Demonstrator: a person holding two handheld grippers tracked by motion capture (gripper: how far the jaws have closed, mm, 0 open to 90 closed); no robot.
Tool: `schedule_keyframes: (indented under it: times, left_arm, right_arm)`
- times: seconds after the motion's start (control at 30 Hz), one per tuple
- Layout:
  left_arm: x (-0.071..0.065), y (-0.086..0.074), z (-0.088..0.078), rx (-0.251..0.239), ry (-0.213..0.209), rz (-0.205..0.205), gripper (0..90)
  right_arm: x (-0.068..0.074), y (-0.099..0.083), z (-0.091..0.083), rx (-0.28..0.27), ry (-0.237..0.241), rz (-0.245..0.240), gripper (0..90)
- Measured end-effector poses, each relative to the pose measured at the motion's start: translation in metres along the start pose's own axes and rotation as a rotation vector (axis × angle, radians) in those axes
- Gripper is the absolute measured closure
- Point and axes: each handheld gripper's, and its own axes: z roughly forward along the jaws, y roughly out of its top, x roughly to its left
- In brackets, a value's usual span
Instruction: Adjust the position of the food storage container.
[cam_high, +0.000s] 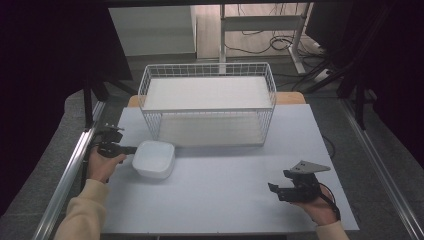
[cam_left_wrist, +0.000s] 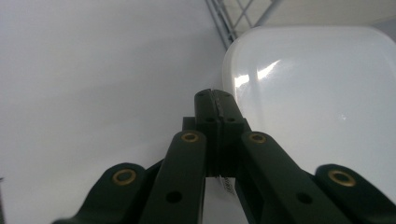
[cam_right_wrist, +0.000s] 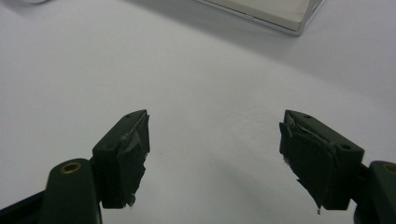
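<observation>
- Dark curtains and a grey floor surround the white table (cam_high: 225, 200), which carries a white wire basket (cam_high: 207, 102) with two shelf levels at its far side.
- Task object: a white plastic tub (cam_high: 154, 159) sits on the table, just in front of the basket's left front corner and apart from it. Neither shelf of the basket holds anything.
- Left tongs (cam_high: 129, 149): jaws fully closed, tips at the tub's left rim. In the left gripper view the left tongs (cam_left_wrist: 215, 100) meet with almost no gap right at the rim of the tub (cam_left_wrist: 317, 102); they appear to pinch the thin wall, though the rim between the pads is hard to make out.
- Right tongs (cam_high: 272, 190): idle near the table's right front, well apart from the tub. The right gripper view shows the right tongs (cam_right_wrist: 215, 154) spread wide over bare table, holding nothing.
- Progress, as judged: the grasp on the tub appears made; the lift and the transfer, probably onto a basket shelf, remain. The tub is not yet raised.
</observation>
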Motion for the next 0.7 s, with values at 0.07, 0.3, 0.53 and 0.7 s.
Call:
schedule_keyframes:
  times: [0.07,0.3,0.53,0.7]
  left_arm:
    - [-0.003,0.000,0.001,0.001,-0.009,0.007,90.0]
    - [-0.016,0.002,0.006,0.008,-0.026,0.038,90.0]
    - [-0.029,0.005,0.010,0.012,-0.045,0.069,90.0]
    - [-0.040,0.008,0.013,0.018,-0.061,0.096,90.0]
  right_arm:
    - [0.000,0.000,0.000,0.001,0.001,0.000,23.7]
    - [0.000,0.000,0.000,0.002,0.001,0.000,23.7]
    - [0.001,0.000,0.000,0.000,0.003,-0.005,23.7]
    - [0.001,0.000,0.001,0.001,0.001,-0.007,23.7]
